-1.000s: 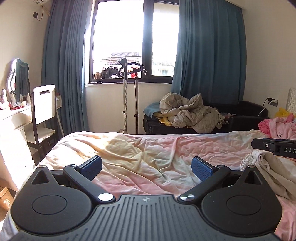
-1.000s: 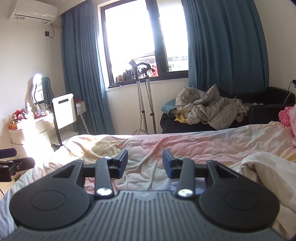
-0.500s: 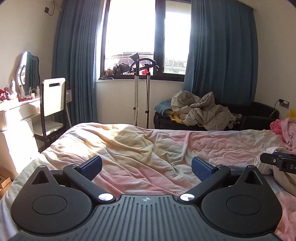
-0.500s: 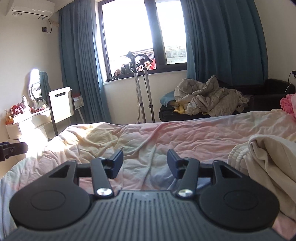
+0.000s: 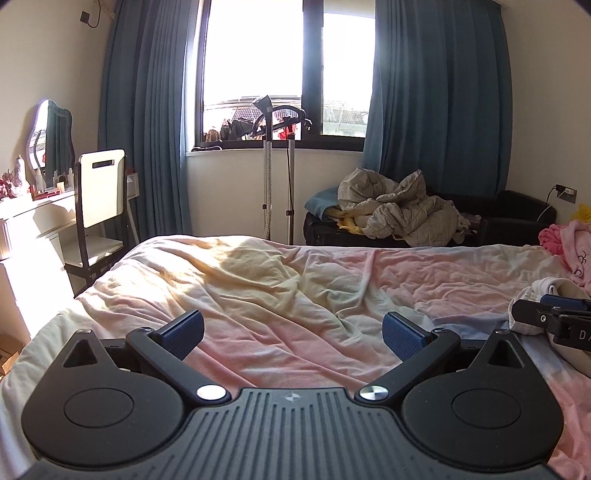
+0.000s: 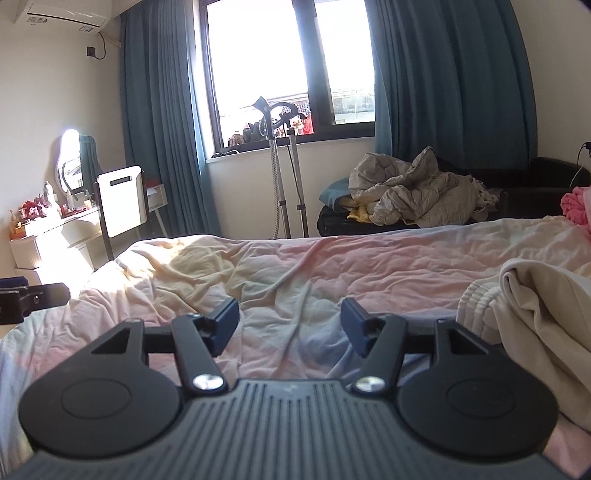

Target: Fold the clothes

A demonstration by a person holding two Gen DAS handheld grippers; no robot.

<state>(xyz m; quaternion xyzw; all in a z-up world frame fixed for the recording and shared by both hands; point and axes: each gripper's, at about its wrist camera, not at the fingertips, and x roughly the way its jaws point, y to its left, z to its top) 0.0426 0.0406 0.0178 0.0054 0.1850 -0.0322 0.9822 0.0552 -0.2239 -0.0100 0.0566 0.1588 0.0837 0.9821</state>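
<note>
The right gripper (image 6: pixel 290 321) is held low over the bedsheet (image 6: pixel 332 266), nothing between its jaws, which have just been opening, probably to take the cream garment (image 6: pixel 535 306) lying just to its right; the left gripper (image 5: pixel 291 332), spread wide and empty, is kept farther left over bare sheet

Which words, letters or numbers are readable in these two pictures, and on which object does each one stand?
"DA": white letters on the right gripper, cut off by the edge of the left wrist view.
Air conditioner: a label strip, too small to read.
Pink garment: a dark print, not readable.
Nothing else is readable.
</note>
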